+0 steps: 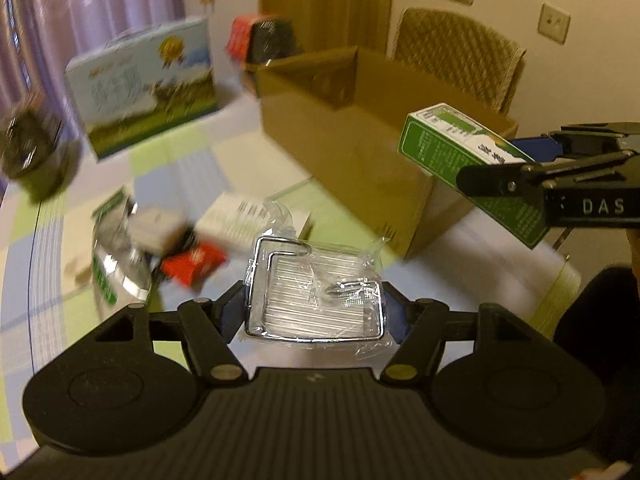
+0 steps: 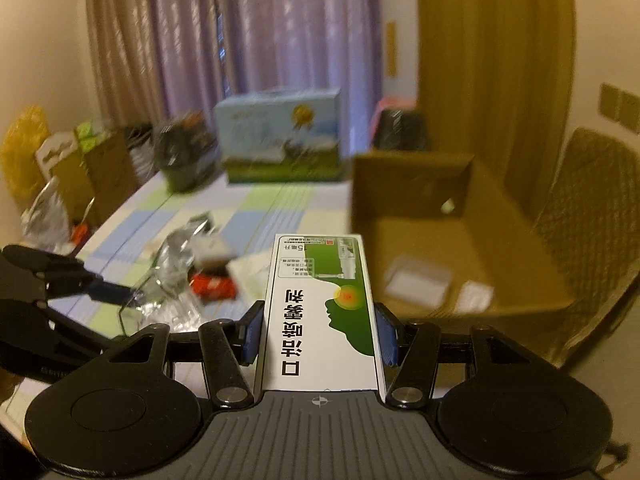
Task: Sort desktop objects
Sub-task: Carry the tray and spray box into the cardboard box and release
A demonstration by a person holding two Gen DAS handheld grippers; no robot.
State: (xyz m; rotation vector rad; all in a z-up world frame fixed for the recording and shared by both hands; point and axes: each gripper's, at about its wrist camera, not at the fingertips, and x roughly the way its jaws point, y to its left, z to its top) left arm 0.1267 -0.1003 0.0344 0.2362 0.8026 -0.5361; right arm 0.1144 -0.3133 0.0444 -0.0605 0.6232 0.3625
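Desktop objects lie in a small heap on the desk, which has a cloth of pale green, blue and white squares. From the left wrist view, the left claw is closed on a chrome wire rack wrapped in clear plastic; its blue pads press the rack from both sides, and the rack is lifted above the desk. Beyond it, the heap holds a red packet, a white box and a silver foil pouch, all blurred. An open cardboard box stands on the desk behind the rack. At the right, the right claw holds a green and white carton in the air, near the front corner of the cardboard box. A blue and green printed gift box stands further back, and a woven chair is behind the cardboard box.

From the right wrist view, the right claw is closed on the green and white carton, with one blue pad on each long side; the carton points forward, just left of the cardboard box. Inside that box two white items lie on the bottom, too blurred to name. At the left edge the left claw is seen above the heap, with the wrapped rack at its tip. The gift box stands at the far end of the desk, before purple curtains.
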